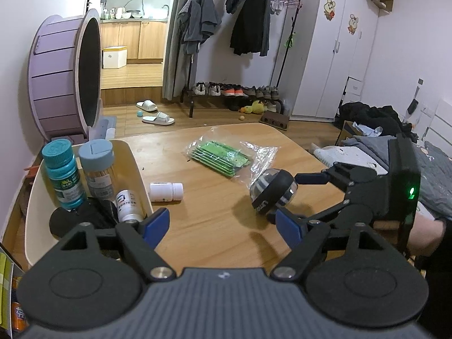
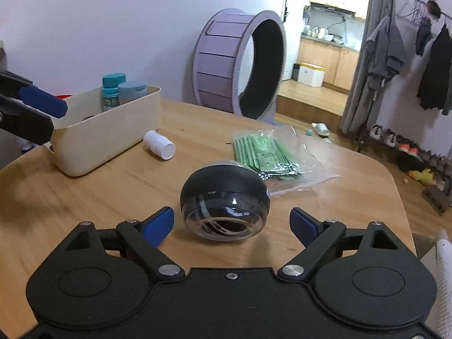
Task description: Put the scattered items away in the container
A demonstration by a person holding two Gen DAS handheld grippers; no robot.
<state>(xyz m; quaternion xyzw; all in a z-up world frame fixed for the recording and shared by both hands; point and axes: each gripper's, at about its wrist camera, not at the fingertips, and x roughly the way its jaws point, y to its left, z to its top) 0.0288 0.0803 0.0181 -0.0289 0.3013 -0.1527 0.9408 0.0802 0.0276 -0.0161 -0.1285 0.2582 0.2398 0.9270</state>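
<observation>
Currently: wooden desk (image 2: pixel 84 197), cream container (image 2: pixel 113 130) at far-left corner, gyro ball (image 2: pixel 224 206) between spread right gripper (image 2: pixel 231 224) jaws, untouched. Left gripper (image 1: pixel 223 226) jaws spread, empty. Purple wheel (image 2: pixel 240 67), clothes rack (image 1: pixel 254 14) behind.

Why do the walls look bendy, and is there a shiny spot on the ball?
Both wrist views use fisheye lenses, so straight edges curve and corners go dark. Right wrist view: a small white glint sits on the ball's clear dome. Left wrist view: soft shadows fall on the table.
</observation>
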